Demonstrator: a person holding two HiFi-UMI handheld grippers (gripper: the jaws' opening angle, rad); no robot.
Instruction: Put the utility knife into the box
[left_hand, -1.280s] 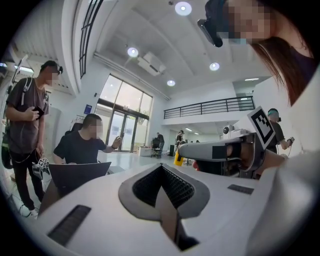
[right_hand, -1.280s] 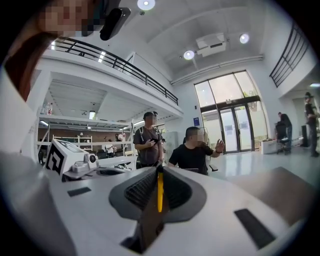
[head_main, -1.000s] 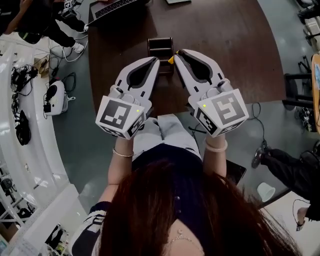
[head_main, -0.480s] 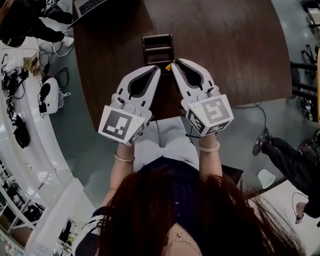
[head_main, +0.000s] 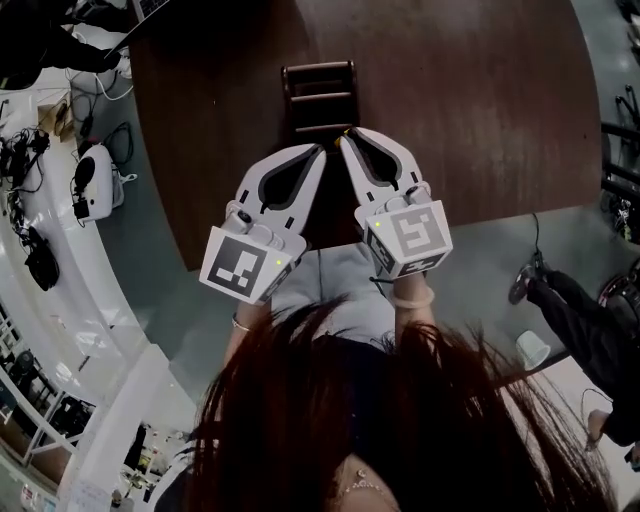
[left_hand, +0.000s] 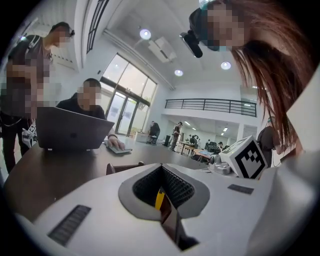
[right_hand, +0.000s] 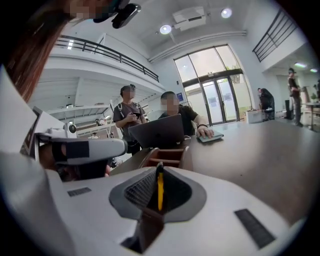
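A brown compartmented box (head_main: 318, 95) stands on the dark table, just beyond both gripper tips. My left gripper (head_main: 318, 150) and right gripper (head_main: 344, 137) sit side by side, tips nearly touching, at the box's near end. A yellow speck of the utility knife (head_main: 348, 130) shows at the right tip. In the right gripper view the jaws are shut on the knife's yellow strip (right_hand: 160, 192), with the box (right_hand: 165, 156) straight ahead. The left gripper view shows a yellow and dark strip (left_hand: 159, 199) pinched between its shut jaws too, with the box (left_hand: 122, 167) low ahead.
The table (head_main: 450, 100) runs far and right; its near edge lies under my wrists. Across it, a seated person works at an open laptop (right_hand: 155, 131) with a hand on a small flat device (right_hand: 210, 137). Another person stands behind them. Cables and gear lie on the floor at left (head_main: 85, 180).
Both grippers have drawn back a little from the box toward me and come closer together. The yellow bit stays at the right tip.
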